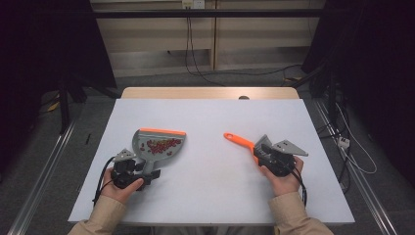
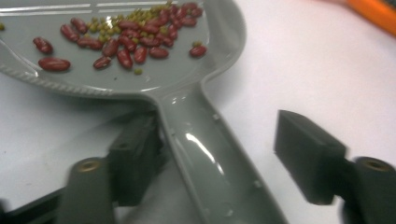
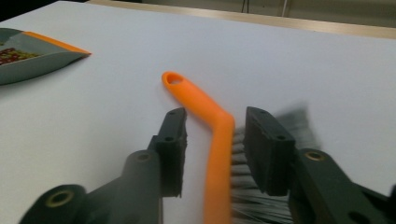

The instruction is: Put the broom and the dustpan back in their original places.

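A grey dustpan [image 1: 159,147] with an orange lip lies on the white table [image 1: 210,112], at the left. It holds red beans and small green ones [image 2: 135,37]. Its handle [image 2: 205,158] runs back between the jaws of my left gripper [image 2: 219,158]. The left jaw is against the handle and the right jaw stands well off it, so the gripper is open. On the right, an orange-handled brush [image 3: 217,140] lies on the table between the jaws of my right gripper [image 3: 219,149]. There is a gap beside the handle, and the grey bristles [image 3: 252,205] brush the right jaw, so this gripper is open.
The white table top spreads bare between the dustpan and the brush [image 1: 239,140]. A wooden edge [image 1: 210,93] borders the far side. Cables [image 1: 195,63] trail on the floor beyond, and metal rails run along both sides of the table.
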### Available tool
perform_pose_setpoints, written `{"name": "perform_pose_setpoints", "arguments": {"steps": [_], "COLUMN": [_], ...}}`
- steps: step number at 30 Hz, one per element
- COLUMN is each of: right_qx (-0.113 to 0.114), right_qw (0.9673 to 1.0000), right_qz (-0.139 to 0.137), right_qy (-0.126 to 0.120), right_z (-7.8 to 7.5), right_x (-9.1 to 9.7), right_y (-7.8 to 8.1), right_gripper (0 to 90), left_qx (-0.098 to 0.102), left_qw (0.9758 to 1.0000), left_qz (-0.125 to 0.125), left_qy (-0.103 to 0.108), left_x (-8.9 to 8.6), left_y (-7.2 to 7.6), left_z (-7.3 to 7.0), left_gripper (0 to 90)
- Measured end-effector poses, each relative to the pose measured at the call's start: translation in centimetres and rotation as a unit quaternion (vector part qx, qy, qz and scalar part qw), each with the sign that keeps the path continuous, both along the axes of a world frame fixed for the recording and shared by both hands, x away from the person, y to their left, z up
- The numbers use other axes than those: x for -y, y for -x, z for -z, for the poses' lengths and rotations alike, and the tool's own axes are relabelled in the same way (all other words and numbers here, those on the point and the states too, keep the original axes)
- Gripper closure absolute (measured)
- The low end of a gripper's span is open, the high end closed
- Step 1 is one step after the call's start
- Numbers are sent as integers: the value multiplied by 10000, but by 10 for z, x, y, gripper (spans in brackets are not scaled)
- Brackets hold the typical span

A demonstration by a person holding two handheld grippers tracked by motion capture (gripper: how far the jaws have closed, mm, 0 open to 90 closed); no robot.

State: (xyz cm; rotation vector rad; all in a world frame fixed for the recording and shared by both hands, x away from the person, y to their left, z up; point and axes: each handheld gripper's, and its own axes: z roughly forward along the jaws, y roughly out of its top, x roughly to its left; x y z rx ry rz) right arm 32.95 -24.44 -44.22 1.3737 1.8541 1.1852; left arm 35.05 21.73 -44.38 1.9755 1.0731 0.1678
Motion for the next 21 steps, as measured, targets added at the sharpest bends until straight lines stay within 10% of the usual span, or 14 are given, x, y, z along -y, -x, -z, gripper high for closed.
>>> {"name": "perform_pose_setpoints", "arguments": {"steps": [11,21], "right_qx": [132,23], "right_qw": [9985,9983], "right_qz": [-462,-526], "right_qy": [-251,-267], "right_z": [-1,3], "right_x": [3,19], "right_y": [18,38], "right_gripper": [270,173], "left_qx": [649,791], "left_qw": [9961,9943], "left_qz": [497,600], "left_qy": [320,398], "left_x": [-6,-17], "left_y": [11,18], "left_z": [-9,-10], "left_gripper": [103,77]}}
